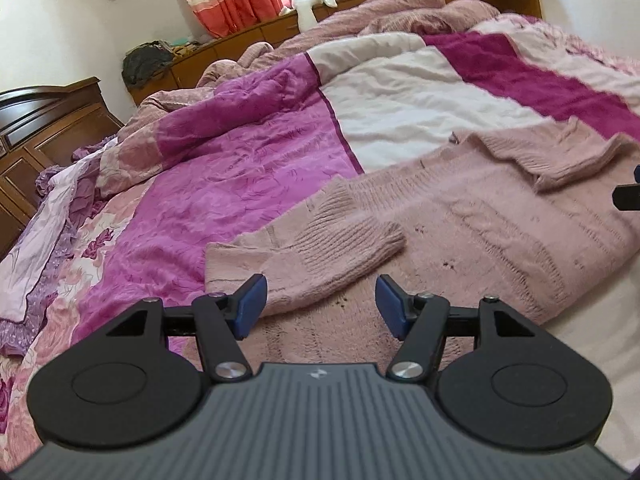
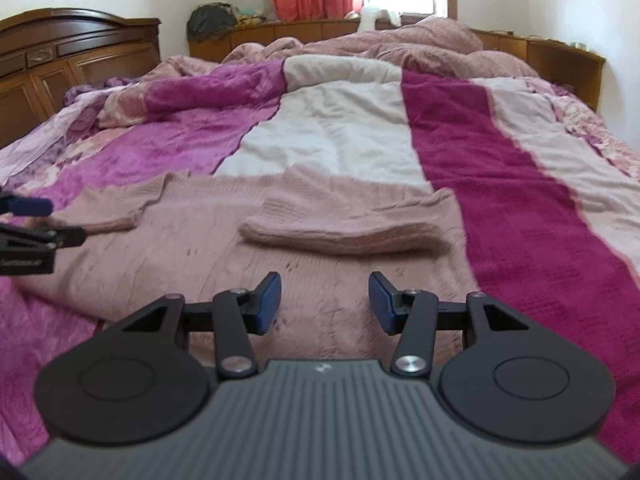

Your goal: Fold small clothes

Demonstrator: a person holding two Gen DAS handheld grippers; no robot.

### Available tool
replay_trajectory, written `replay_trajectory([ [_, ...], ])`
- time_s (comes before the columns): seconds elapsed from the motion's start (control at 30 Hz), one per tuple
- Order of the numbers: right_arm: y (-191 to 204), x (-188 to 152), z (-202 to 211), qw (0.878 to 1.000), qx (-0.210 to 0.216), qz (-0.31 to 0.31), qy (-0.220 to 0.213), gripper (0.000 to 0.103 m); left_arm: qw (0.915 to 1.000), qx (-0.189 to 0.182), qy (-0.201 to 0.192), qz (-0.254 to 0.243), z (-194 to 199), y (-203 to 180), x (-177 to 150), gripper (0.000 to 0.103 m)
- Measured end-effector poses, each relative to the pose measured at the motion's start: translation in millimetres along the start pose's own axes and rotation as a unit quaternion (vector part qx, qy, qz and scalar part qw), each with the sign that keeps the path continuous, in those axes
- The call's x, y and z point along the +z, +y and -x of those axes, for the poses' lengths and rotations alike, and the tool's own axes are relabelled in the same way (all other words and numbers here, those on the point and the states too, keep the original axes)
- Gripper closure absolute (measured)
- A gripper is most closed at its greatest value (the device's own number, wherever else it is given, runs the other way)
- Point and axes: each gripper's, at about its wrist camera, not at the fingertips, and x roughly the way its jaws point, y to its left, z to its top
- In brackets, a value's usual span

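A pale pink knitted sweater (image 1: 480,216) lies flat on the bed, also seen in the right wrist view (image 2: 200,264). Both sleeves are folded inward over its body: the left sleeve (image 1: 320,248) and the right sleeve (image 2: 344,232). My left gripper (image 1: 320,304) hovers open just short of the left sleeve's cuff, its blue pads apart and touching no cloth. It shows at the left edge of the right wrist view (image 2: 28,220). My right gripper (image 2: 324,300) is open above the sweater's lower body, nothing between its pads. Its tip peeks in at the right edge (image 1: 626,196).
The sweater rests on a quilt striped purple, white and magenta (image 2: 500,184). A crumpled pink blanket (image 2: 400,40) is heaped at the far end. A wooden headboard (image 2: 60,56) stands at the left, and a low wooden cabinet (image 2: 280,34) runs under the window.
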Motion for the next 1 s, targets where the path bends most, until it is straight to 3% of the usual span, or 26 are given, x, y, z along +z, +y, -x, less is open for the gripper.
replay_trajectory([
  [0.23, 3, -9, -13, 1.000, -0.004, 0.006, 0.026, 0.053, 0.9991, 0.000, -0.001, -0.042, -32, -7, 0, 0.035],
  [0.33, 3, -10, -14, 1.000, -0.005, 0.005, 0.026, 0.053, 0.9993, -0.010, -0.001, -0.036, -44, -6, 0, 0.037],
  [0.37, 3, -11, -14, 1.000, -0.004, 0.003, 0.025, 0.053, 0.9995, -0.015, -0.001, -0.026, -47, -4, 1, 0.048],
  [0.4, 3, -12, -14, 1.000, -0.003, 0.002, 0.025, 0.053, 0.9997, -0.020, 0.000, -0.015, -49, -2, 2, 0.068],
  [0.47, 3, -12, -14, 1.000, -0.003, 0.002, 0.025, 0.053, 0.9998, -0.018, 0.004, 0.008, -53, 4, 7, 0.088],
  [0.5, 3, -12, -14, 1.000, -0.003, 0.002, 0.025, 0.053, 0.9997, -0.013, 0.002, 0.018, -53, 7, 9, 0.093],
  [0.7, 3, -14, -15, 1.000, -0.005, 0.005, 0.025, 0.053, 0.9978, 0.046, -0.010, 0.048, -63, 34, 26, 0.094],
  [0.9, 5, -15, -15, 1.000, -0.007, 0.009, 0.024, 0.053, 0.9904, 0.099, 0.021, 0.095, -97, 71, 34, 0.093],
  [1.0, 5, -15, -15, 1.000, -0.006, 0.008, 0.024, 0.053, 0.9876, 0.105, 0.033, 0.112, -106, 83, 32, 0.092],
])
